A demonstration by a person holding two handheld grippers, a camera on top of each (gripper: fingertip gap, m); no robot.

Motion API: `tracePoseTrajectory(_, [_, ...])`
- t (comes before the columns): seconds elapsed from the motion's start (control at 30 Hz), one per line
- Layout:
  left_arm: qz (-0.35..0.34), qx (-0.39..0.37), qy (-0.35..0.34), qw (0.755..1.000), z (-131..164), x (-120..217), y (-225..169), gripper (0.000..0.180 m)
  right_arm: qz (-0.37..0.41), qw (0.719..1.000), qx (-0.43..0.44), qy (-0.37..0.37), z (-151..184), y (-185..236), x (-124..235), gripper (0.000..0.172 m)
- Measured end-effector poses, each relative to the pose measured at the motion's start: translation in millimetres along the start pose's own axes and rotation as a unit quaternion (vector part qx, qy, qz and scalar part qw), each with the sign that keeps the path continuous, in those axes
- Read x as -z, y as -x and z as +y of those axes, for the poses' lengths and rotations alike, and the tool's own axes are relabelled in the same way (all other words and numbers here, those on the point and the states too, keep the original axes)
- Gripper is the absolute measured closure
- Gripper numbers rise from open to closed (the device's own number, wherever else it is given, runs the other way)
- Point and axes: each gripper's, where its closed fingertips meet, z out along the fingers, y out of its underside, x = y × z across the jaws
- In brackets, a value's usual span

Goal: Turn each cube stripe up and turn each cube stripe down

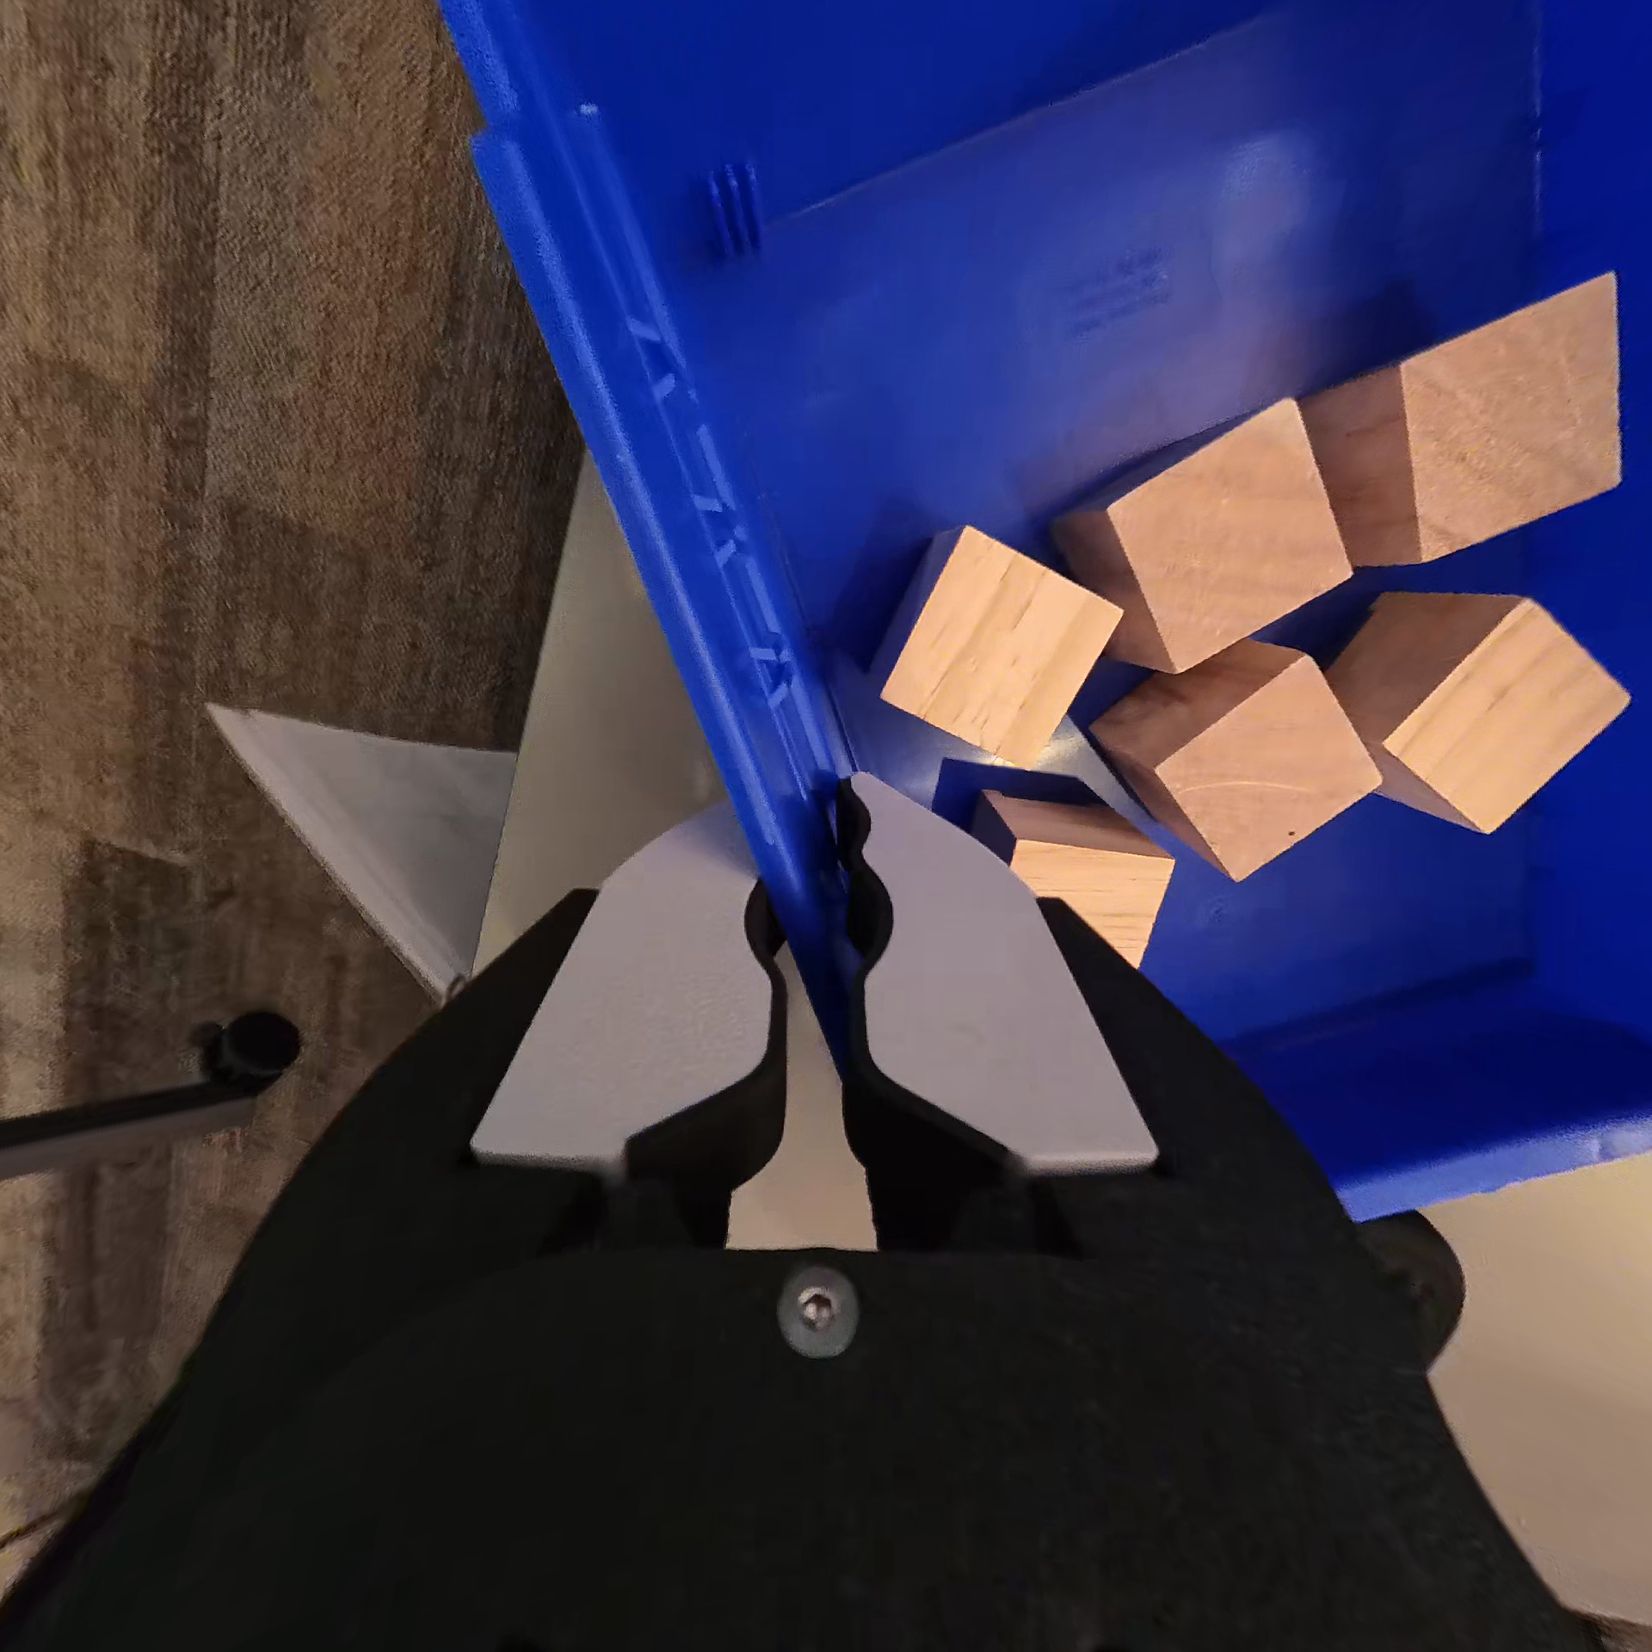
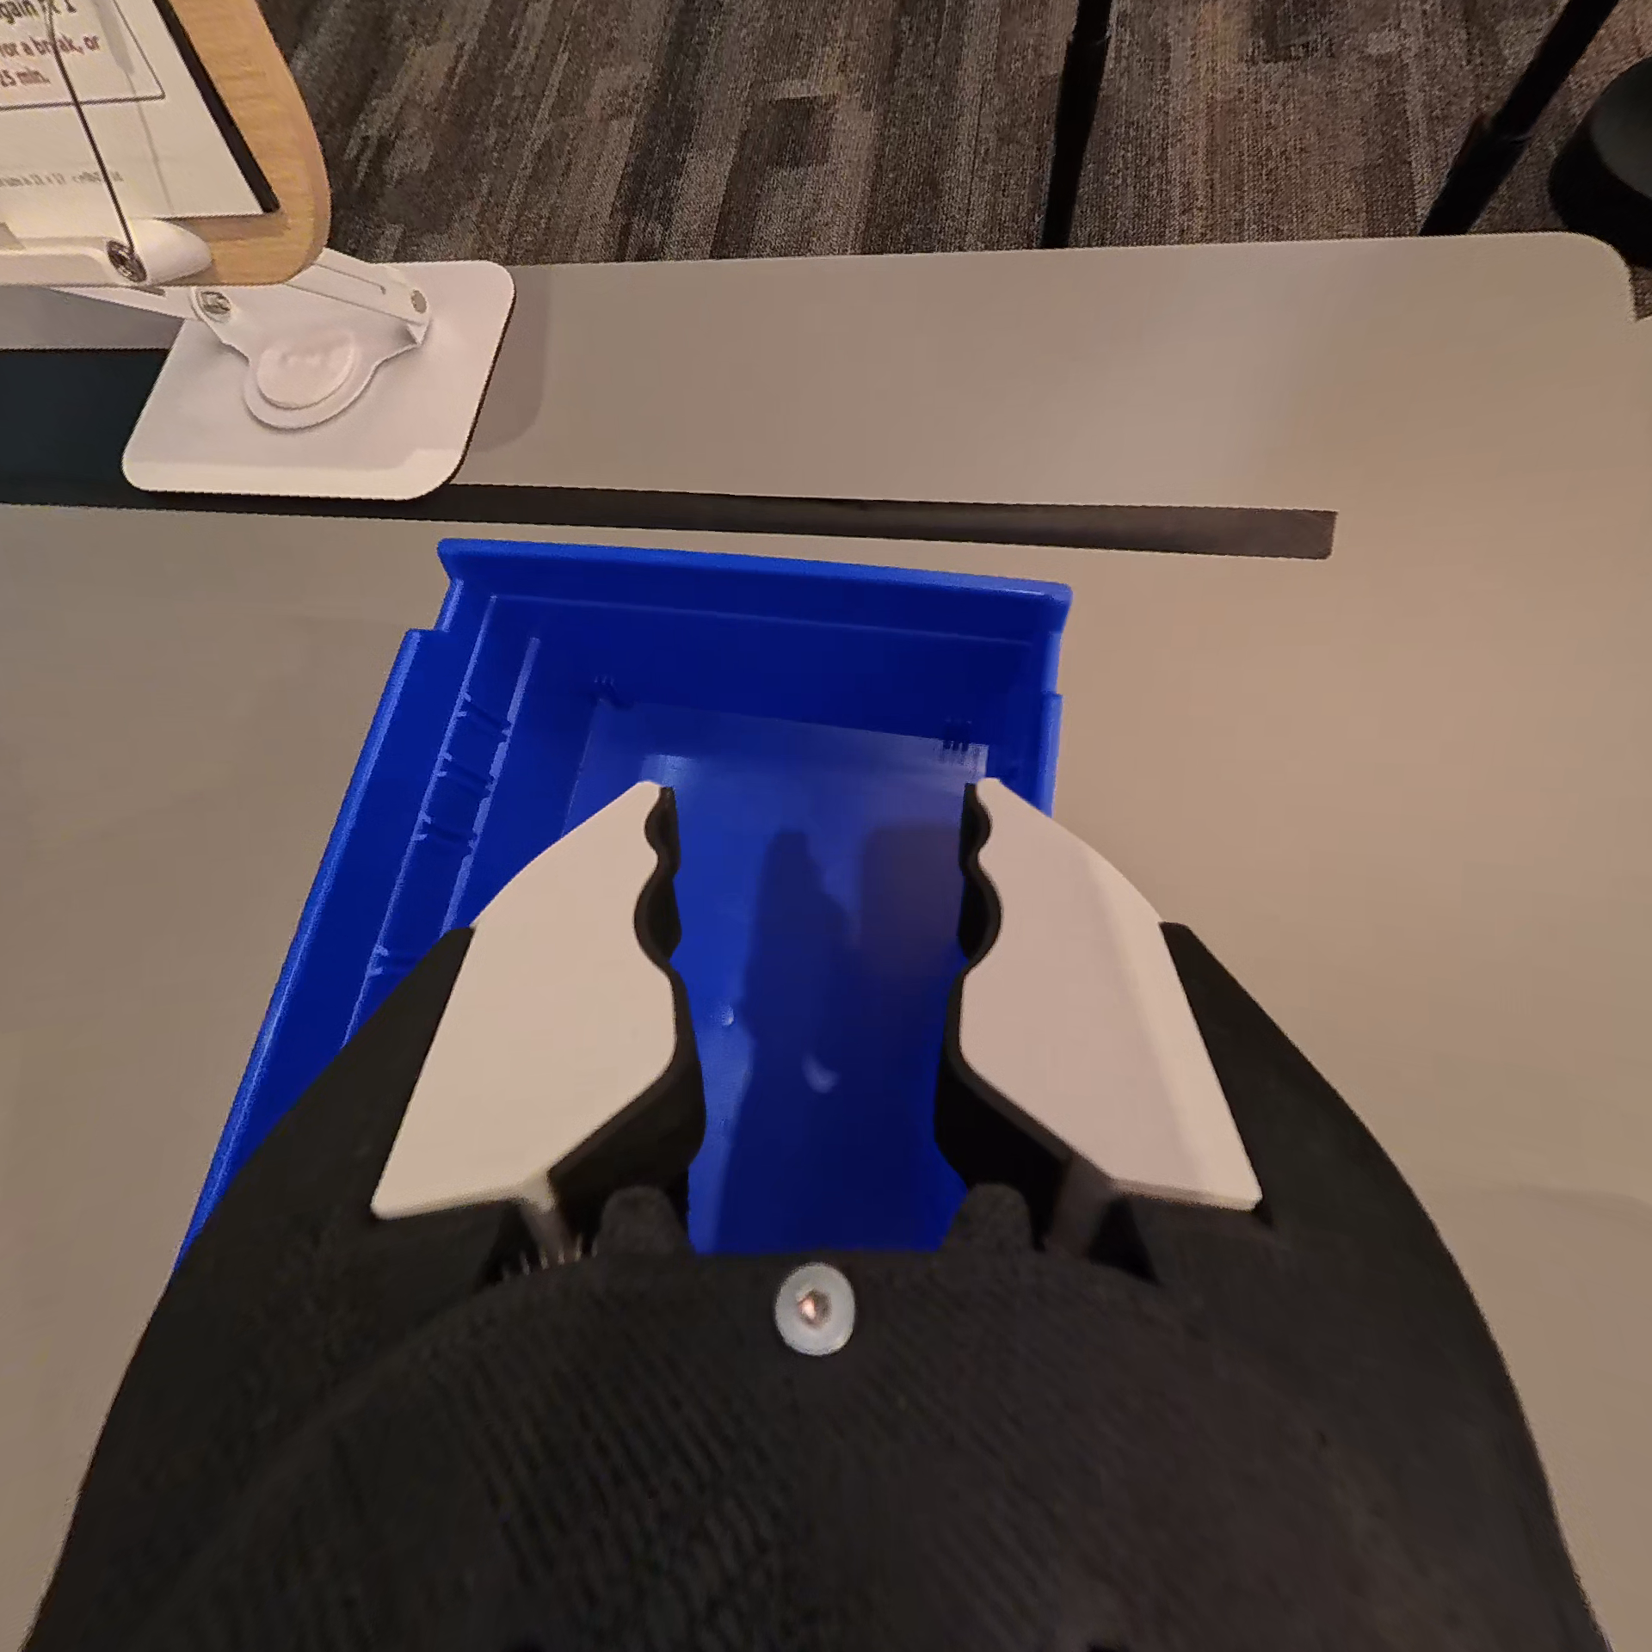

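Grey counter (image 2: 1251, 804) carries everything. Left gripper (image 1: 818, 858) clamps a blue bin (image 1: 679, 501) wall, wooden cubes (image 1: 1001, 648) inside; tilting could spill them. Right gripper (image 2: 818, 804) hangs apart, holding nothing, over another bin (image 2: 760, 581).

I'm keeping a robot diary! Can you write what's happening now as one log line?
left claw: shut on blue plastic bin wall | six wooden cubes inside, no stripes showing | right claw: open, holding nothing
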Motion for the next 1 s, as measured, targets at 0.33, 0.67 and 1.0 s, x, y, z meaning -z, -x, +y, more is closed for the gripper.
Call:
tracePoseTrajectory(0.33, [-0.007, -0.201, -0.041, 0.979, -43.6, -12.4, -87.2, 0.166, -0.005, 0.997, 0.046, 0.064, 19.8, 15.2, -25.3, 0.11])
tracePoseTrajectory(0.67, [0.001, -0.334, -0.075, 0.939, -53.4, -16.6, -148.0, 0.16, -0.009, 0.994, 0.074, 0.078, 22.4, 29.1, -44.9, 0.112])
tracePoseTrajectory(1.0, [0.007, -0.325, -0.235, 0.916, -80.9, 51.8, -165.4, 0.148, -0.006, 0.994, 0.085, 0.074, 19.5, 31.3, -47.1, 0.112])
